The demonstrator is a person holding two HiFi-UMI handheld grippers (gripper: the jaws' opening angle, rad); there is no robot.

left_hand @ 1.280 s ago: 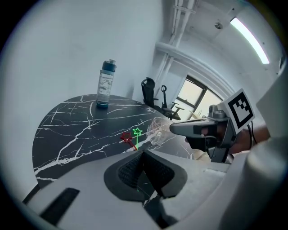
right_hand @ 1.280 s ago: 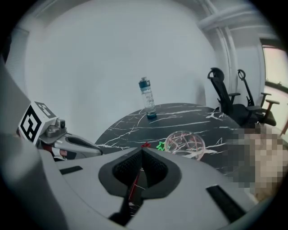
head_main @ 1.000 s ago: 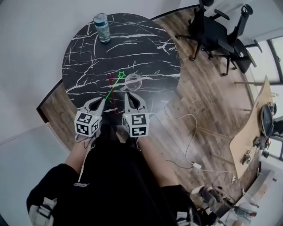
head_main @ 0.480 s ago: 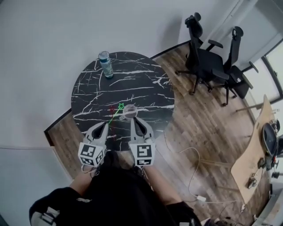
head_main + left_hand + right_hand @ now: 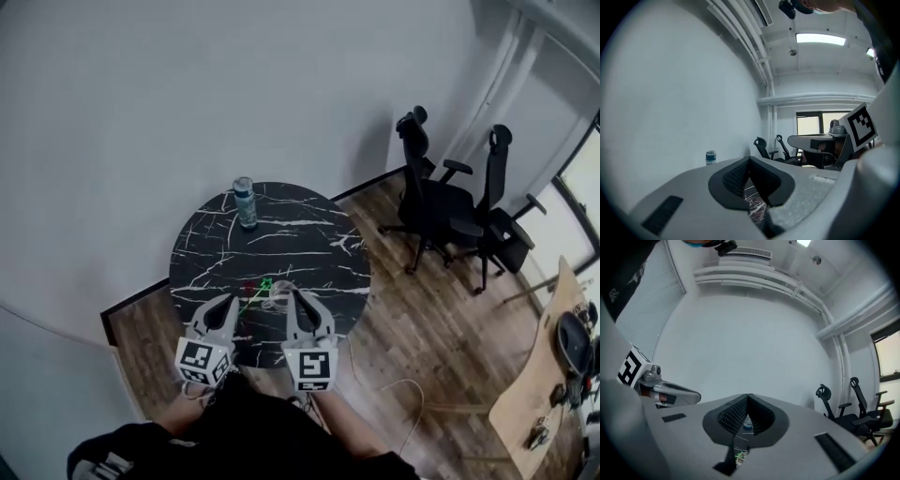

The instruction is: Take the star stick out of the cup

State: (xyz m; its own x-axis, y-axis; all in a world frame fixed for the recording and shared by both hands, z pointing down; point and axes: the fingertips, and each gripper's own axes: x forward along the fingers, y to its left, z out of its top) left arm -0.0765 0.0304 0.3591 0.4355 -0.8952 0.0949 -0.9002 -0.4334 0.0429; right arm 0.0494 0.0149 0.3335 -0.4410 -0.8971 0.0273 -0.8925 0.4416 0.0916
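Note:
A green star stick (image 5: 262, 287) lies on the black marble table (image 5: 309, 248), just left of a clear cup (image 5: 280, 301). A red star stick (image 5: 248, 287) lies beside it. Both look outside the cup, though they are small in the head view. My left gripper (image 5: 230, 301) hovers at the table's near edge, left of the sticks, jaws shut and empty. My right gripper (image 5: 293, 296) is shut too, right beside the cup. Under the left gripper's (image 5: 750, 161) jaws the cup (image 5: 757, 207) shows. The right gripper (image 5: 748, 397) sees the green star (image 5: 739, 456) below its tips.
A water bottle (image 5: 245, 202) stands at the table's far edge and shows as the bottle (image 5: 747, 423) between the right jaws. Two black office chairs (image 5: 450, 220) stand right of the table on wood floor. A white cable (image 5: 394, 389) trails on the floor.
The head view has pulled up and back, so the table looks smaller and more wall shows. Both grippers stay shut near the table's near edge by the cup and sticks.

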